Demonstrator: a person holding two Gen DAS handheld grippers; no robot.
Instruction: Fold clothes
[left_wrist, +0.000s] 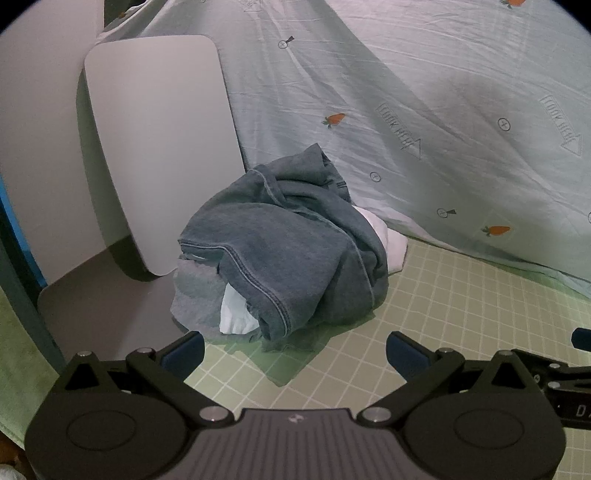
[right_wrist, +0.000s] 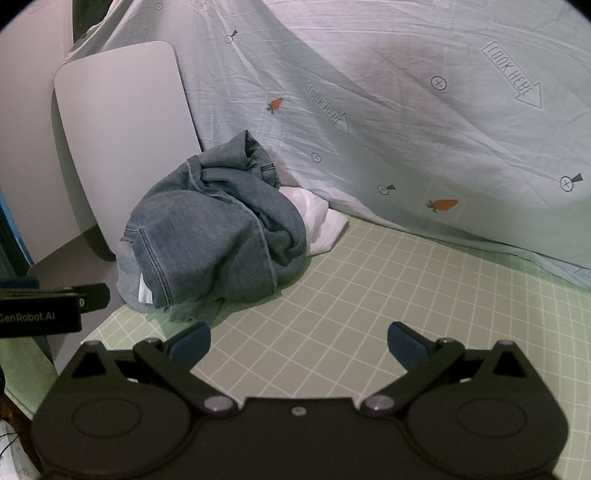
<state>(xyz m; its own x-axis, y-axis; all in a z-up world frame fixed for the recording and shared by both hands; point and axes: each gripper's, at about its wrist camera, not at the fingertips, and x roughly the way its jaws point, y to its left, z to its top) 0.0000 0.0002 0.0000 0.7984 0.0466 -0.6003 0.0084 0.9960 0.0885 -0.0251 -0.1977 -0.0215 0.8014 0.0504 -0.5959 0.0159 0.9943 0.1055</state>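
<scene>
A crumpled heap of blue denim clothing (left_wrist: 284, 251) lies on the green gridded mat (left_wrist: 443, 314), with a white garment (left_wrist: 388, 240) tucked under its far side and a pale piece (left_wrist: 236, 314) poking out in front. My left gripper (left_wrist: 295, 350) hovers just short of the heap, jaws wide open and empty. In the right wrist view the same denim heap (right_wrist: 214, 232) sits up and to the left of my right gripper (right_wrist: 299, 345), which is also open and empty over the bare mat (right_wrist: 369, 295). The white garment (right_wrist: 317, 218) shows behind the denim.
A grey rounded board (left_wrist: 159, 147) leans upright at the left, standing on a grey board (left_wrist: 103, 306) that lies flat. A pale blue sheet with carrot prints (left_wrist: 406, 110) hangs as a backdrop behind the mat. The left gripper's body (right_wrist: 44, 306) shows at the left edge of the right wrist view.
</scene>
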